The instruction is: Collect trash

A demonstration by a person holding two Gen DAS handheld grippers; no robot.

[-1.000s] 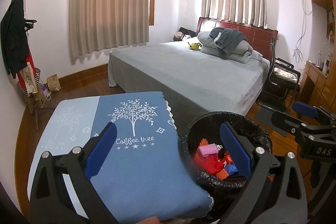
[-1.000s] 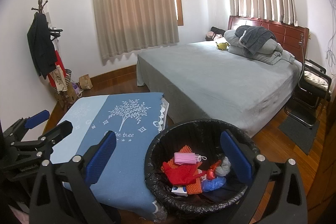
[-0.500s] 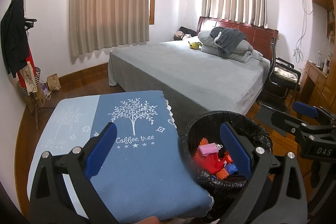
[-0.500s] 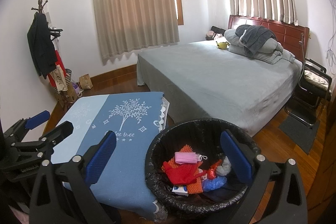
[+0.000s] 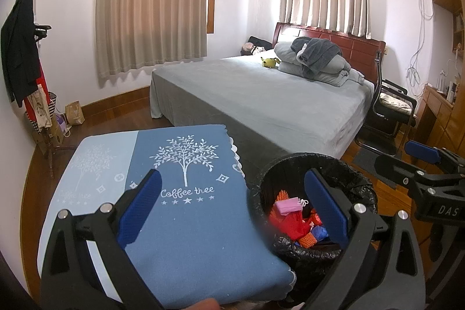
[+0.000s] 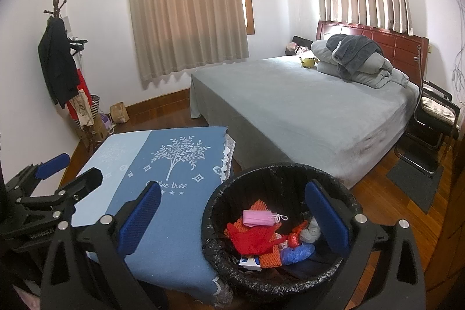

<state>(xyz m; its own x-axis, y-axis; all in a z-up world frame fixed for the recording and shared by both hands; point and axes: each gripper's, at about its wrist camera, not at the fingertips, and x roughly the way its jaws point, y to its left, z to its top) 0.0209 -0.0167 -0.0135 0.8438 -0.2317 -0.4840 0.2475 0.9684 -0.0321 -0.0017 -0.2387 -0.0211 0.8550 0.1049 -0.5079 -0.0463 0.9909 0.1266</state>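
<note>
A black-lined trash bin stands on the floor beside a small table with a blue "Coffee tree" cloth. The bin holds a pink face mask, red and orange scraps and a blue wrapper. My right gripper hovers open above the bin's left rim, nothing between its blue pads. My left gripper is open too, over the table's right edge and the bin, holding nothing. Each gripper shows at the edge of the other's view.
A large bed with a grey cover fills the middle of the room, with folded bedding at its head. A coat stand with bags is at the left wall. A black chair and a dark mat lie to the right on the wooden floor.
</note>
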